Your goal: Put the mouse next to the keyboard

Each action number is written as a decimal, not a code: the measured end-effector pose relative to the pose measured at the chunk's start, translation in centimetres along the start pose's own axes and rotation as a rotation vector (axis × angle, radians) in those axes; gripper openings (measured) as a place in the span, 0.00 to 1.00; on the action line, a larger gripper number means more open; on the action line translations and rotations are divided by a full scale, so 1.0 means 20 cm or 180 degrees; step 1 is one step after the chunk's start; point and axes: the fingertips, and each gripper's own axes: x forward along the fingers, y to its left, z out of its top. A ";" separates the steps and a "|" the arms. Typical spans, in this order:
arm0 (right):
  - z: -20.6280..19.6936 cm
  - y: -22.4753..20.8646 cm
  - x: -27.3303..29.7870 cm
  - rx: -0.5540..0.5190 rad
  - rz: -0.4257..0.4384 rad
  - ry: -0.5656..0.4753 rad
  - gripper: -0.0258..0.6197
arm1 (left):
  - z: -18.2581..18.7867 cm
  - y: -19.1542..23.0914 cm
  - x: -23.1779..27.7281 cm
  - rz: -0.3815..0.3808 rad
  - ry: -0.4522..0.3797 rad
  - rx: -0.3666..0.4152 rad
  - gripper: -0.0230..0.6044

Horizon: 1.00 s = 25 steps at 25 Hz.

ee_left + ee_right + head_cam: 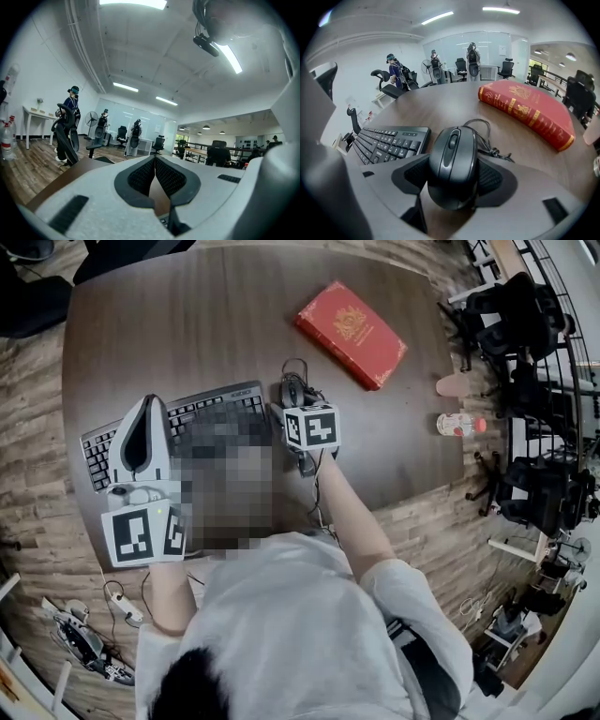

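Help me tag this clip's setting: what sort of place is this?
Probably an open-plan office: a wooden table carries a keyboard and a mouse, swivel office chairs stand at desks behind, and strip lights line the ceiling.

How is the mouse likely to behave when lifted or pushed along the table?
The mouse looks hard and light, so probably slides easily on the smooth table. Its rounded glossy shell may slip between the right gripper's fingers. The bunched cable could drag or snag.

mouse (452, 164) glossy black plastic; keyboard (389, 140) matt black plastic; table (440, 105) matt woodgrain; book (527, 110) red, slight sheen.
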 end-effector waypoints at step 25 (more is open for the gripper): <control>-0.01 0.00 -0.04 -0.0289 -0.0192 0.0004 0.43 | -0.01 -0.01 -0.05 0.0060 -0.0016 0.0026 0.05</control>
